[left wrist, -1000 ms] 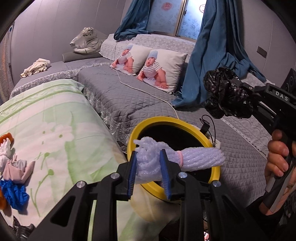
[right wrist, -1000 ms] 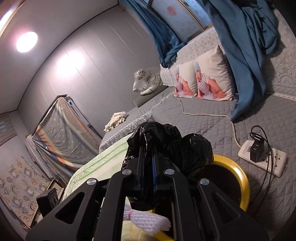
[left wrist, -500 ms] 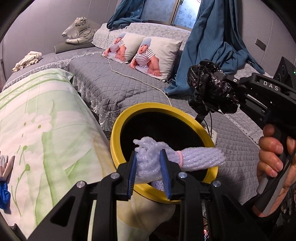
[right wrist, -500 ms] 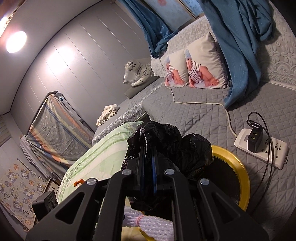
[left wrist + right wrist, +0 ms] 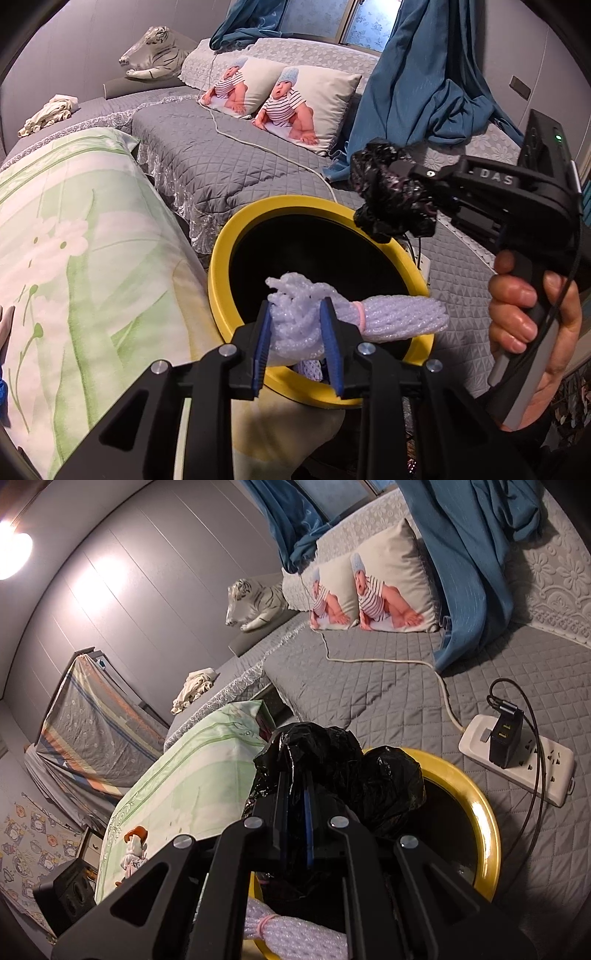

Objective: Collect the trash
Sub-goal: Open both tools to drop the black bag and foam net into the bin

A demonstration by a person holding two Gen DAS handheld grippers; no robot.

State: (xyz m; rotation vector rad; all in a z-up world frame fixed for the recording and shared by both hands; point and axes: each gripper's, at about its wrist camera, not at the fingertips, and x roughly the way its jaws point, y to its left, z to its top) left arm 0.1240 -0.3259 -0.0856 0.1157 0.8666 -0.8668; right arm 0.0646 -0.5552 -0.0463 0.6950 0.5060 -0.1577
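Both grippers have dropped closer to the yellow-rimmed bin (image 5: 221, 258) than a second ago, so its dark mouth now fills more of the left wrist view. The left gripper (image 5: 297, 332) has its jaws just starting to ease apart, though the blue pads are still pressed on the white foam net bundle (image 5: 388, 315), which lies across the bin's rim at 6 o'clock with its long end pointing toward 3 o'clock. The right gripper (image 5: 295, 805), carried by a hand (image 5: 524, 317), has its jaws together, clamped on a crumpled black plastic bag (image 5: 391, 199) that hangs over the rim at about 2 o'clock.

Judging by this, two pieces of trash are gathered and poised over the bin but neither is in yet; release is what remains. More small items, among them something orange and white (image 5: 135, 843), lie on the green floral cover (image 5: 74, 236) at 9 o'clock and may need collecting.

Inside, the bin is too dark to read. Part of the bundle is hidden behind the left gripper's body, and the bag covers the right pads.
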